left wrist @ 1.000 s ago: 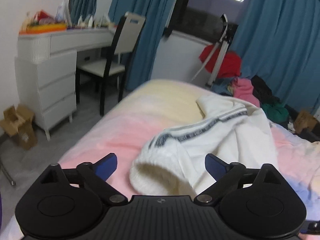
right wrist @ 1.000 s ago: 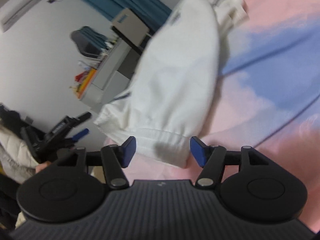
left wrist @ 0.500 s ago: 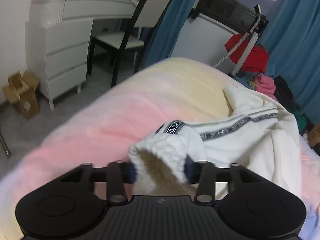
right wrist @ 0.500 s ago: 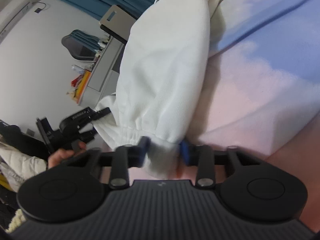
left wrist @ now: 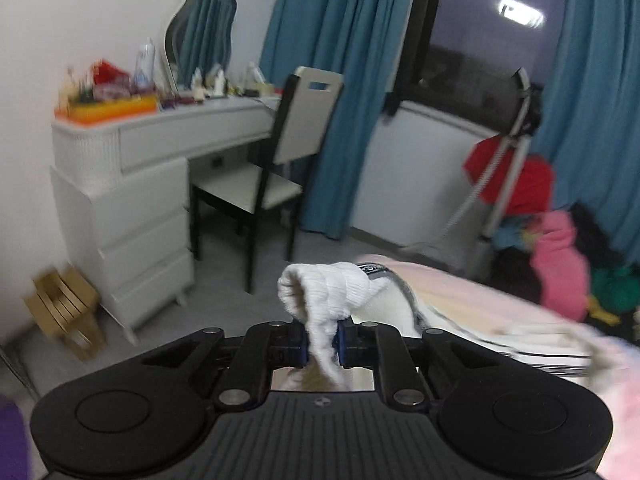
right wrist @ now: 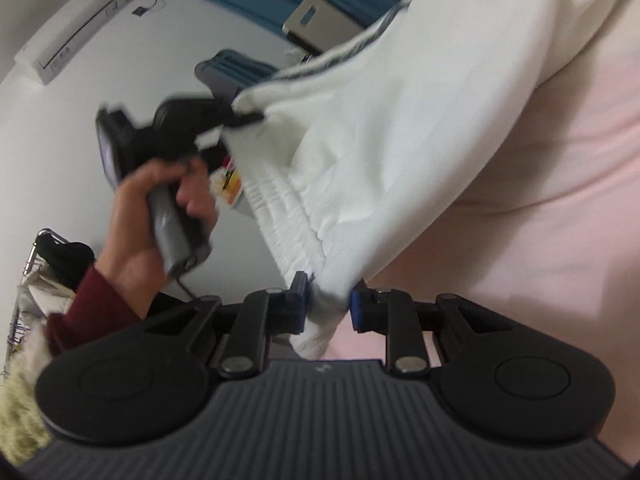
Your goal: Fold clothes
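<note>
The left gripper (left wrist: pixel 320 346) pinches the ribbed hem of a white sweatshirt (left wrist: pixel 336 292), its blue pads (left wrist: pixel 301 345) drawn in close with only a thin fold of cloth between them. The bunched hem rises just above the jaws and trails off to the right toward a pink bed (left wrist: pixel 480 292), where the rest of the garment lies blurred. Beyond the sweatshirt stand a white dressing table (left wrist: pixel 160 168) and a chair (left wrist: pixel 280 152), with blue curtains (left wrist: pixel 340 80) behind them and a heap of coloured clothes (left wrist: pixel 560 256) to the right of the bed.

In the right wrist view, the left gripper (right wrist: pixel 236 116) appears left of the sweatshirt (right wrist: pixel 380 120), gripped by the person's left hand (right wrist: pixel 160 216) in a dark red sleeve (right wrist: pixel 92 304), the fist wrapped around the grey handle. Its tip meets the garment's far hem corner.

The right gripper (right wrist: pixel 328 308) clamps the near corner of the same hem, jaws nearly together on a wad of white fabric that pokes out below the pads (right wrist: pixel 298 300). The sweatshirt stretches up and away from these jaws, its elastic band running between the two grippers and its body spreading to the right over the pink bed (right wrist: pixel 560 200). A striped trim runs along its upper edge.
</note>
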The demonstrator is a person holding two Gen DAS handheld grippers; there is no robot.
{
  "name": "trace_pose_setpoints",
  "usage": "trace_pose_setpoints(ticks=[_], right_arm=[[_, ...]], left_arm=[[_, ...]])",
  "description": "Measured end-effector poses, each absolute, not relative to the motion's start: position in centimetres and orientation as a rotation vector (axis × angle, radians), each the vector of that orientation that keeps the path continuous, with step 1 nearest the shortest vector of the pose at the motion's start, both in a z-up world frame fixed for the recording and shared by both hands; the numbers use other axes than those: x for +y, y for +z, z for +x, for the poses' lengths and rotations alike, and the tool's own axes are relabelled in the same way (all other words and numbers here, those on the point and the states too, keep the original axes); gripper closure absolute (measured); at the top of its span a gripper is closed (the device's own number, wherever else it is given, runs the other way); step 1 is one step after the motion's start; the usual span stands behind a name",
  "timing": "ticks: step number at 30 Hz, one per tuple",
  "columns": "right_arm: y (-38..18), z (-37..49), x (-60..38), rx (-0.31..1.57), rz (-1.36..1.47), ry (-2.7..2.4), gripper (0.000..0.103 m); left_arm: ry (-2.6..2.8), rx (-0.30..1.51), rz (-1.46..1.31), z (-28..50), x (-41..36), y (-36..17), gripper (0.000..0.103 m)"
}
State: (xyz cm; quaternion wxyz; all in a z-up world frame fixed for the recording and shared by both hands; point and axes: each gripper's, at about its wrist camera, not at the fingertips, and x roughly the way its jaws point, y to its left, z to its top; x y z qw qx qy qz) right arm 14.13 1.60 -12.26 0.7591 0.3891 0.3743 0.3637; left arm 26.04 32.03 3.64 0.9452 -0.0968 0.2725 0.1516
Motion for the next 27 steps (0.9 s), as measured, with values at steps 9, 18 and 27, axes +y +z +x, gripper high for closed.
trace_pose_setpoints(ticks=[9,18,27], right_arm=[[-14.6,17.1,6.5,0.849,0.689,0.773,0.076],[-10.0,13.7,5.0,0.767,0.493,0.792,0.024],[-1.6,6.8,-4.0,0.535,0.208,0.638,0.025]], left_arm=[[0.372,0.612,-0.23,32.5,33.1,-5.3,0.082],[0.322,0.575,-0.204,27.2,32.0,-3.0,0.012],[0.129,0.452,-0.206,13.6,22.9,1.5,0.007]])
